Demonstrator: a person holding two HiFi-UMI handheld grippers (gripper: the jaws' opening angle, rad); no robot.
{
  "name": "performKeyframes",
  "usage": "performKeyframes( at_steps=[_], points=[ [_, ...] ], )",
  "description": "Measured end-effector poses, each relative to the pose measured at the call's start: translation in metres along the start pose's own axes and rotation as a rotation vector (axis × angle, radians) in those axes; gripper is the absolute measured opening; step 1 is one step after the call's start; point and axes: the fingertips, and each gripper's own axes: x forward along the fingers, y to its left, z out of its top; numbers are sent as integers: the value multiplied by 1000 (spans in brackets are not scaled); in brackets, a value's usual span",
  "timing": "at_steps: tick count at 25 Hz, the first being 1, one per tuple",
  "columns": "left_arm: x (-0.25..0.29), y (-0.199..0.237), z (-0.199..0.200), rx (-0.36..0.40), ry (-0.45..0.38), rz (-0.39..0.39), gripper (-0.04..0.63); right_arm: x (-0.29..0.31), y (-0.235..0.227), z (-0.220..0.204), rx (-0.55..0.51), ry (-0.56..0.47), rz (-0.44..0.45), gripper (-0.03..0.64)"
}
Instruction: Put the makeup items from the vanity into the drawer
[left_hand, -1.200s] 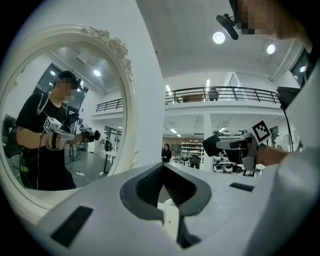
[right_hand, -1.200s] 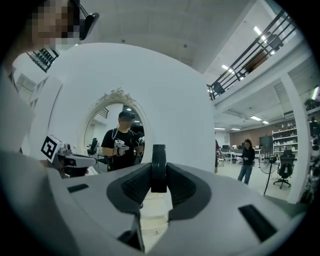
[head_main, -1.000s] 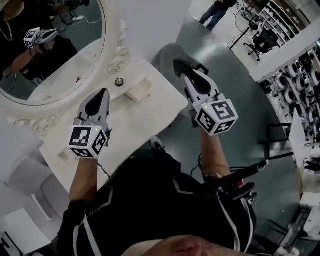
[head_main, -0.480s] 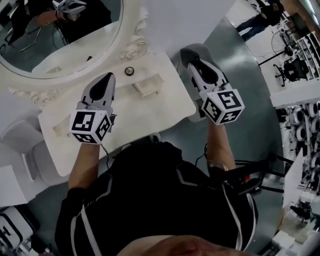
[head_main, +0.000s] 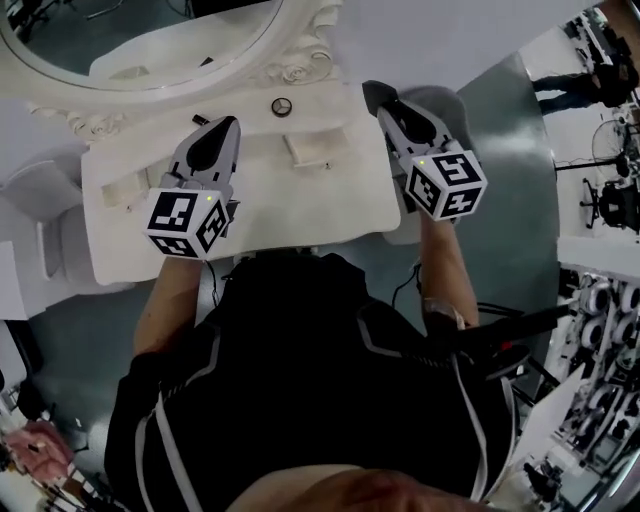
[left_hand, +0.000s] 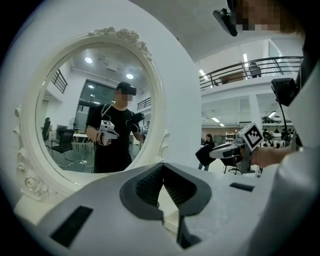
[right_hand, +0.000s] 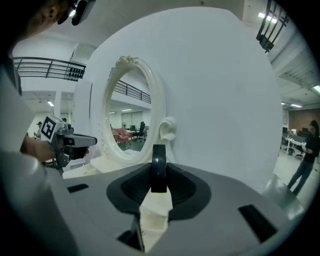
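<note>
My right gripper (right_hand: 159, 167) is shut on a black round compact (right_hand: 158, 172), which stands on edge between the pads. In the head view that gripper (head_main: 379, 93) hangs at the back right corner of the white vanity (head_main: 300, 215), and the compact does not show there. My left gripper (head_main: 227, 123) hovers over the vanity's left half; its ribbed pads (left_hand: 150, 185) meet with nothing between them. A small round dark-rimmed item (head_main: 282, 107) lies near the mirror's base. A white oblong box (head_main: 308, 150) sits between the two grippers.
The oval mirror (head_main: 150, 45) in its ornate white frame stands along the vanity's back edge. Another pale small thing (head_main: 122, 190) lies near the vanity's left end. A white seat (head_main: 45, 225) is left of the vanity, and grey floor (head_main: 510, 150) lies to the right.
The head view has swung, so the vanity now lies square across the top. Both grippers have kept roughly their places over it, and the right one sits closer to the back right corner.
</note>
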Motion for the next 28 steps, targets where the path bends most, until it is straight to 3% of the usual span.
performKeyframes(
  at_steps=[13,28],
  points=[
    [-18,19,-48,-44,60,150,5,76,26,-77,-83,187,245,95],
    [-31,14,-127,-75,157,198,5,114,64,-173,-245,416,459,95]
  ],
)
